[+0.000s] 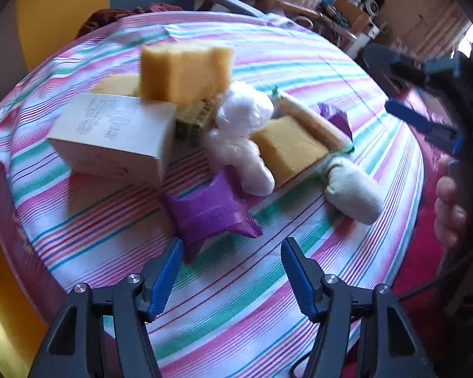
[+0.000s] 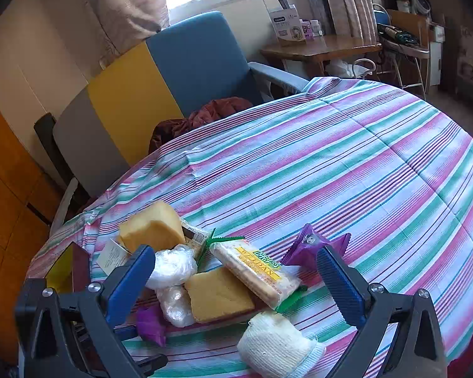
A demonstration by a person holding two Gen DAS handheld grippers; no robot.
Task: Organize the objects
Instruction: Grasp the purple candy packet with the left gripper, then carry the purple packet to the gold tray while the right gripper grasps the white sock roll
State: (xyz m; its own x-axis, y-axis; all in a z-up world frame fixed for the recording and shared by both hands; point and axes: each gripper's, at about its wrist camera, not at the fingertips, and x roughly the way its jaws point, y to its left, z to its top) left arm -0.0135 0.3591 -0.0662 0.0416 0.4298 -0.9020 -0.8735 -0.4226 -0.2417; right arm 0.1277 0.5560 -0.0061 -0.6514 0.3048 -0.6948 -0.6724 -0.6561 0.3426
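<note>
A pile lies on the striped tablecloth (image 1: 223, 315). It holds a white box (image 1: 116, 135) with a yellow sponge (image 1: 186, 72) leaning on it, a plastic-wrapped white bundle (image 1: 242, 110), a flat yellow sponge (image 1: 286, 148), a biscuit packet (image 2: 258, 271), a white cloth roll (image 1: 352, 195) and two purple packets. My left gripper (image 1: 231, 245) is open, just short of the near purple packet (image 1: 211, 211), with nothing between its fingers. My right gripper (image 2: 234, 252) stands open above the pile's near side, touching nothing. In the left wrist view the right gripper (image 1: 381, 78) shows at the right edge, with a hand (image 1: 450, 198) below it.
The striped cloth (image 2: 346, 173) stretches bare beyond the pile. A blue armchair (image 2: 198, 63) with a dark red cloth (image 2: 205, 116) on its seat stands past the table's far edge. A yellow and grey panel (image 2: 126, 100) is beside it, and a wooden desk (image 2: 321, 48) stands under the window.
</note>
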